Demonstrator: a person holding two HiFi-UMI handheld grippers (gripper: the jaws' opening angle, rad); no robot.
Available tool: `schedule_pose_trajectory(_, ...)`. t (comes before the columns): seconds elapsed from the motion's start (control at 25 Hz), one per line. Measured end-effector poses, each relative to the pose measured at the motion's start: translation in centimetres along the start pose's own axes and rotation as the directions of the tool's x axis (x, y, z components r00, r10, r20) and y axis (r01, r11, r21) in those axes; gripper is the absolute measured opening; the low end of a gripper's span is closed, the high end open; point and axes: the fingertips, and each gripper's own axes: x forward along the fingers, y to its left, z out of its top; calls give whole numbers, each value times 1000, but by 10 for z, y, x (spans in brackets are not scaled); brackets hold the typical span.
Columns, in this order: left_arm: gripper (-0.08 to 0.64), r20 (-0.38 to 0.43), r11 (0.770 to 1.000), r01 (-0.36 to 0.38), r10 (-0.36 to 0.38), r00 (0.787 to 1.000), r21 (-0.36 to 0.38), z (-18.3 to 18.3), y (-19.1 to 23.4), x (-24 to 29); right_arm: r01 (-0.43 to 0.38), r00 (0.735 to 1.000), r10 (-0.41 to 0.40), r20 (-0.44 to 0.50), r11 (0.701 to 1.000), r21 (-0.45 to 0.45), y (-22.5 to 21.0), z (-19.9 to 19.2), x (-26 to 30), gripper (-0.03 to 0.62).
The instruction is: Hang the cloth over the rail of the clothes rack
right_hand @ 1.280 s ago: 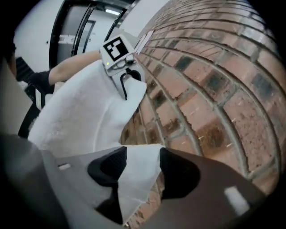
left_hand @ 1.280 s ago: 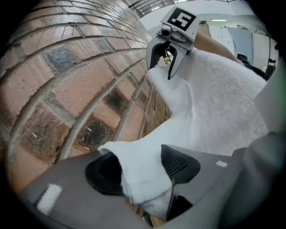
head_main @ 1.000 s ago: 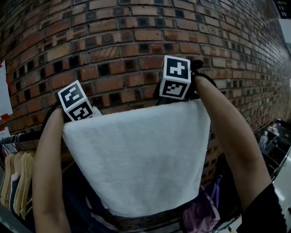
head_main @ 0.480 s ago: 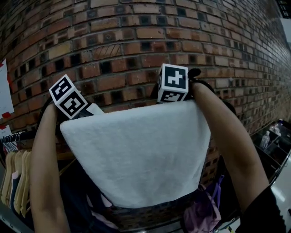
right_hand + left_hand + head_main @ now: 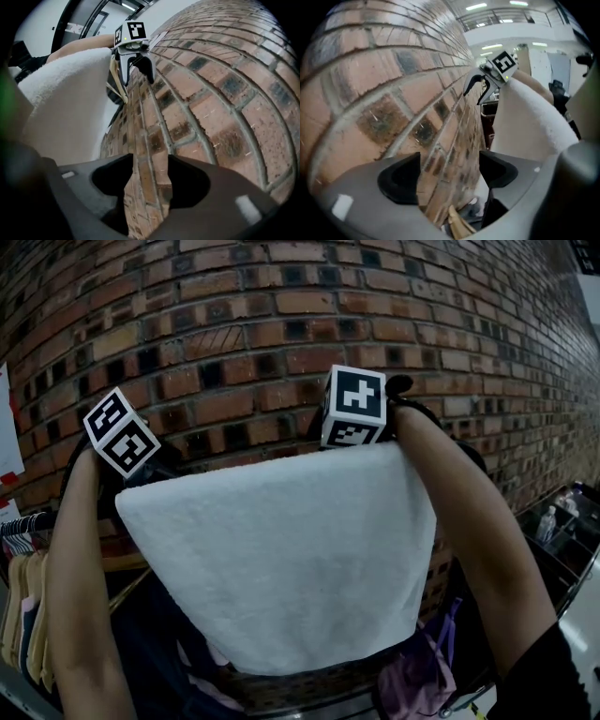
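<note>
A white cloth [image 5: 281, 559] hangs draped in front of the brick wall; the rail under its top fold is hidden. My left gripper [image 5: 449, 164] is at the cloth's top left corner, its marker cube [image 5: 120, 430] up and to the left of the cloth. Its jaws are opening, with only the wall between them and the cloth [image 5: 529, 126] beside it on the right. My right gripper [image 5: 149, 176] is at the top right corner, its marker cube [image 5: 354, 407] just above the cloth edge. It is open with nothing between the jaws, the cloth [image 5: 65, 112] to its left.
The brick wall [image 5: 234, 324] stands close behind both grippers. A dark rail [image 5: 28, 521] with wooden hangers [image 5: 28, 615] shows at the far left. Clothes hang below the cloth, a purple garment [image 5: 417, 676] among them. A dark shelf [image 5: 562, 521] is at the right.
My left gripper has moved up and to the left, off the cloth's corner. The cloth's left edge has spread wider. The right gripper has hardly moved.
</note>
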Motion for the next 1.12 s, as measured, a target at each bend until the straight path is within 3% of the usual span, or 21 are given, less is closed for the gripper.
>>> schedule_pose_trajectory(0.08, 400, -11, 985, -115, 117, 993, 127, 7, 14, -13, 14, 1000, -14, 21, 1000, -1, -2, 2, -2, 235)
schedule_pose_trajectory(0.2, 385, 95, 926, -288, 272, 957, 246, 30, 30, -36, 100, 992, -97, 78, 994, -38, -12, 15, -10, 236)
schedule_pose_trajectory(0.28, 382, 216, 878, -401, 352, 911, 260, 48, 36, -53, 197, 975, -188, 122, 978, -68, -27, 24, -19, 236)
schedule_pose_trajectory(0.36, 376, 357, 811, -526, 426, 831, 257, 69, 39, -74, 302, 934, -287, 211, 952, -44, -46, 38, -35, 235)
schedule_pose_trajectory(0.4, 376, 436, 770, -592, 460, 774, 238, 81, 39, -90, 351, 904, -334, 268, 936, -16, -54, 48, -47, 235)
schedule_pose_trajectory(0.44, 376, 519, 728, -655, 488, 702, 201, 93, 38, -109, 396, 865, -380, 327, 918, 18, -62, 58, -62, 235)
schedule_pose_trajectory(0.52, 365, 682, 651, -755, 519, 516, 77, 117, 30, -157, 478, 764, -473, 439, 872, 105, -75, 77, -97, 235)
schedule_pose_trajectory(0.6, 346, 801, 591, -805, 505, 323, -48, 139, 9, -201, 551, 635, -566, 526, 809, 207, -83, 91, -139, 233)
schedule_pose_trajectory(0.64, 326, 840, 565, -821, 485, 244, -88, 149, -5, -218, 576, 566, -602, 563, 777, 253, -84, 97, -160, 233)
schedule_pose_trajectory(0.72, 288, 895, 521, -843, 428, 123, -133, 165, -40, -245, 589, 428, -638, 640, 734, 338, -77, 110, -204, 231)
schedule_pose_trajectory(0.76, 266, 915, 517, -842, 396, 74, -155, 171, -59, -256, 578, 358, -642, 678, 723, 379, -68, 117, -225, 213)
schedule_pose_trajectory(0.8, 235, 931, 527, -831, 363, 28, -180, 175, -81, -265, 557, 288, -641, 712, 716, 420, -57, 122, -246, 172)
schedule_pose_trajectory(0.88, 119, 953, 566, -792, 298, -61, -228, 179, -125, -275, 507, 144, -636, 758, 705, 495, -24, 129, -282, 79)
schedule_pose_trajectory(0.96, 8, 952, 605, -746, 276, -129, -277, 173, -166, -271, 466, 18, -636, 771, 688, 556, 17, 127, -304, 27)
schedule_pose_trajectory(1.0, 8, 949, 628, -719, 281, -146, -296, 167, -184, -262, 454, -29, -640, 768, 676, 581, 39, 122, -306, 12)
schedule_pose_trajectory(1.04, 8, 948, 658, -689, 284, -146, -304, 159, -200, -248, 448, -62, -647, 760, 662, 601, 62, 117, -303, 11)
schedule_pose_trajectory(1.12, 8, 951, 728, -621, 290, -108, -292, 142, -229, -206, 458, -85, -671, 736, 630, 627, 105, 104, -281, 8)
